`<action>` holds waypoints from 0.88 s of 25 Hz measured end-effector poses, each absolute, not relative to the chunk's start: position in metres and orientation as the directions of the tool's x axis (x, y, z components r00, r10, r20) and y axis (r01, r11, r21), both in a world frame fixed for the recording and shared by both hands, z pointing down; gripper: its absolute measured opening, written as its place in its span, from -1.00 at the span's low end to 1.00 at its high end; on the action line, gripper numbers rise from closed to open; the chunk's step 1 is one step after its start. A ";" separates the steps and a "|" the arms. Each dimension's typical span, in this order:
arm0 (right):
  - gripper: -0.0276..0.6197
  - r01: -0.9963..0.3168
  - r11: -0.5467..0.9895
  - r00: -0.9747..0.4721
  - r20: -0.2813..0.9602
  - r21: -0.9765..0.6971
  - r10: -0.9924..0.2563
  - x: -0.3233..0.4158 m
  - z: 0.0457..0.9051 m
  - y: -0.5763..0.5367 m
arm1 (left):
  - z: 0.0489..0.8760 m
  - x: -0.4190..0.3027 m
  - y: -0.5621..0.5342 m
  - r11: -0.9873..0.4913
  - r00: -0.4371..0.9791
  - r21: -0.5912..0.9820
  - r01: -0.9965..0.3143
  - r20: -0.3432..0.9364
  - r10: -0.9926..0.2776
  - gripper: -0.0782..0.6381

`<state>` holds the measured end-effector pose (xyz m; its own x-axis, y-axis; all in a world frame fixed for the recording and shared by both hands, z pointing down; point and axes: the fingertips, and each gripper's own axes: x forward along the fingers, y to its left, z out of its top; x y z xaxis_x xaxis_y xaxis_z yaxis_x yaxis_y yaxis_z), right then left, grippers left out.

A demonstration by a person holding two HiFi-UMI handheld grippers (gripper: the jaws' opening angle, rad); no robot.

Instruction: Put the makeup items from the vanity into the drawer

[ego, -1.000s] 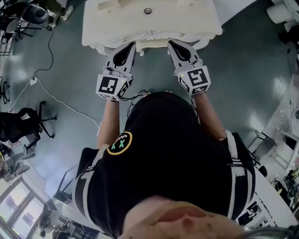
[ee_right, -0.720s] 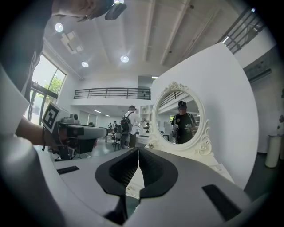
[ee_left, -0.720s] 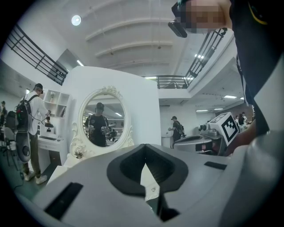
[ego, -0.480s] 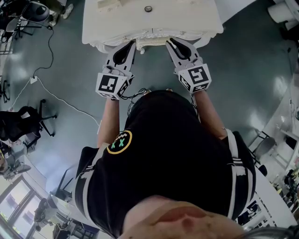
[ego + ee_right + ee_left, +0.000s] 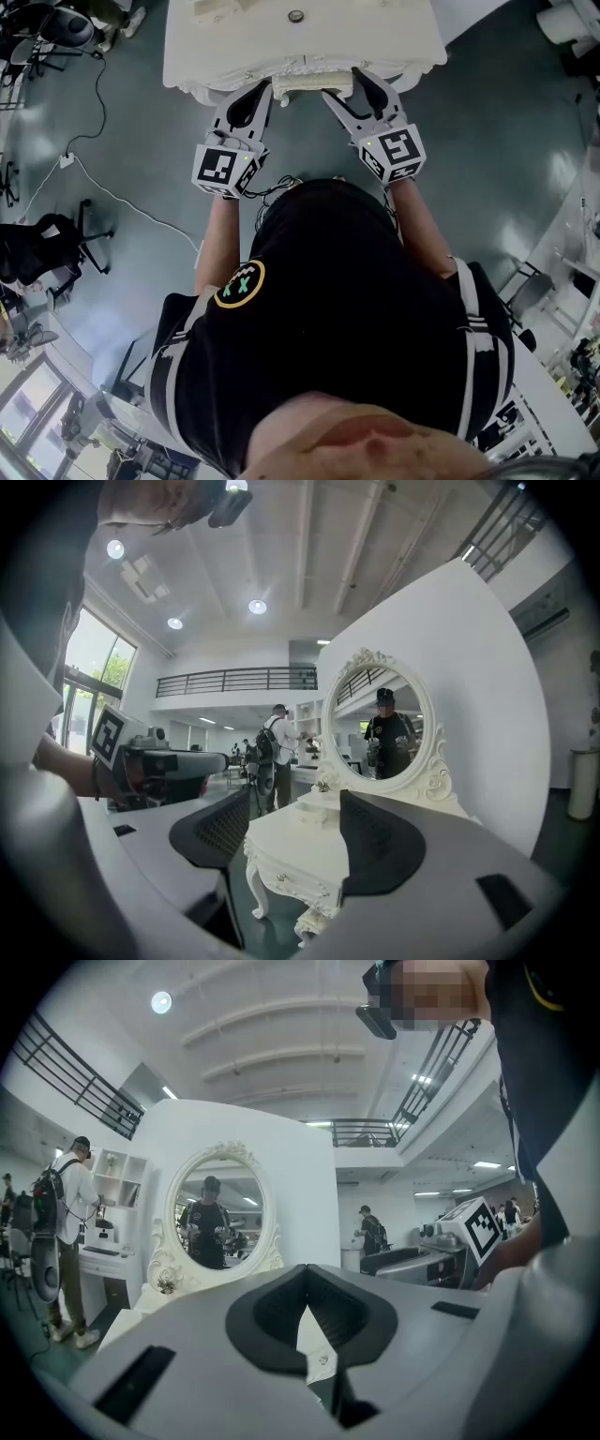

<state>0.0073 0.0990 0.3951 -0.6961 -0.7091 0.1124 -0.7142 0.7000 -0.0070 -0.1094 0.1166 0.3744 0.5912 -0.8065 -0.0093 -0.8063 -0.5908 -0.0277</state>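
Head view: white vanity (image 5: pixel 187 56) stands on grey floor (image 5: pixel 122 169); small round item (image 5: pixel 296 16) on its tabletop, drawer (image 5: pixel 312 87) at front. Left gripper view: left gripper (image 5: pixel 307 1283) jaws together, empty. Right gripper view: right gripper (image 5: pixel 295 803) jaws just opening, apart, vanity front between them

Looks like a big open lab or test hall, not a home. Polished grey floor (image 5: pixel 112 122) with a loose cable (image 5: pixel 103 197) running across it, office chair (image 5: pixel 56 248) off to the side. High ceiling with round lights (image 5: pixel 257 606), mezzanine railing (image 5: pixel 234 680), tall windows (image 5: pixel 89 682). The white vanity (image 5: pixel 394 37) stands alone out on the open floor like a prop. In the background a person with a backpack (image 5: pixel 70 1213) is standing at a second white desk (image 5: pixel 103 1260).
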 end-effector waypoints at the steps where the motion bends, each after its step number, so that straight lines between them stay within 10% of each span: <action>1: 0.15 -0.713 0.701 -0.697 0.116 -0.006 -0.708 0.007 0.396 0.098 | 0.375 -0.110 0.116 -0.591 0.592 -0.028 -0.806 -0.008 -0.806 -0.73; 12: 0.93 -0.723 0.690 -0.686 0.130 -0.015 -0.716 0.013 0.405 0.094 | 0.378 -0.106 0.115 -0.593 0.593 -0.026 -0.805 -0.005 -0.805 -0.73; 22: 0.93 -0.718 0.696 -0.691 0.124 -0.004 -0.712 0.019 0.404 0.094 | 0.375 -0.099 0.115 -0.587 0.588 -0.035 -0.809 0.001 -0.809 -0.73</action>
<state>0.0193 0.0936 0.4039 -0.6910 -0.7122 0.1238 -0.7181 0.6959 -0.0041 -0.0990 0.1148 0.3746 0.5876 -0.8092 0.0010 -0.8087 -0.5872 -0.0350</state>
